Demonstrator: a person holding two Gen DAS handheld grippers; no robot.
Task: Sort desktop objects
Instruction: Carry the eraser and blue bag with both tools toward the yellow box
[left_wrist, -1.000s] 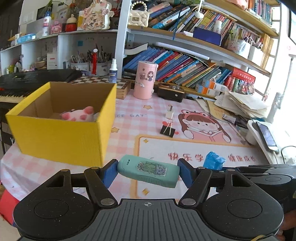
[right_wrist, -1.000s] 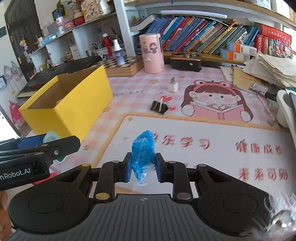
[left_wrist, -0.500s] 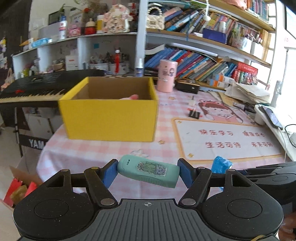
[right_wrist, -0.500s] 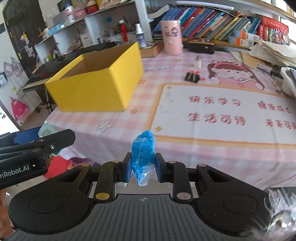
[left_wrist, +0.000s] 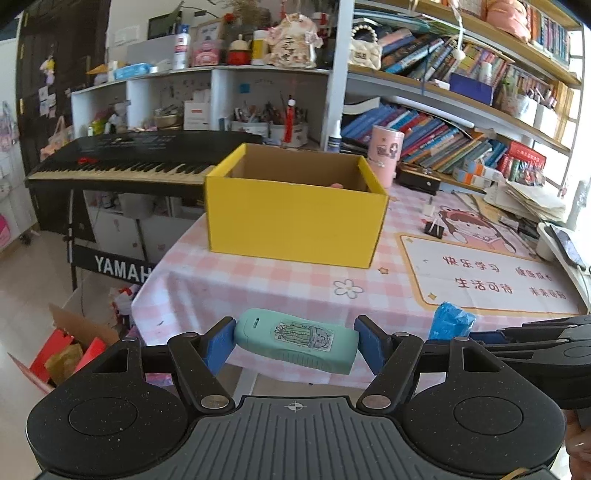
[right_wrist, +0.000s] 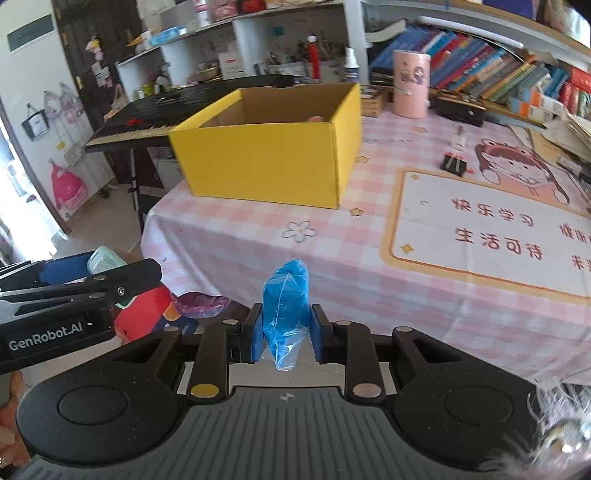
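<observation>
My left gripper (left_wrist: 295, 343) is shut on a mint-green case with a cactus sticker (left_wrist: 297, 341), held crosswise off the table's near edge. My right gripper (right_wrist: 286, 334) is shut on a crumpled blue plastic bag (right_wrist: 284, 306); the bag also shows at the right of the left wrist view (left_wrist: 448, 325). The left gripper shows at the left of the right wrist view (right_wrist: 99, 269). An open yellow cardboard box (left_wrist: 295, 218) stands on the pink checked table (left_wrist: 258, 280) ahead of both grippers, also in the right wrist view (right_wrist: 266, 162). Something pink peeks over its rim.
A black binder clip (left_wrist: 434, 229) and a small white item (left_wrist: 428, 210) lie right of the box. A pink cylinder (left_wrist: 386, 155) stands behind it. A printed mat (right_wrist: 491, 229) covers the table's right. A black keyboard (left_wrist: 129, 158) stands left; red bags (left_wrist: 66, 350) sit on the floor.
Both grippers have pulled back from the table with their objects still held. The box and table now look farther away, and the floor and keyboard have come into view.
</observation>
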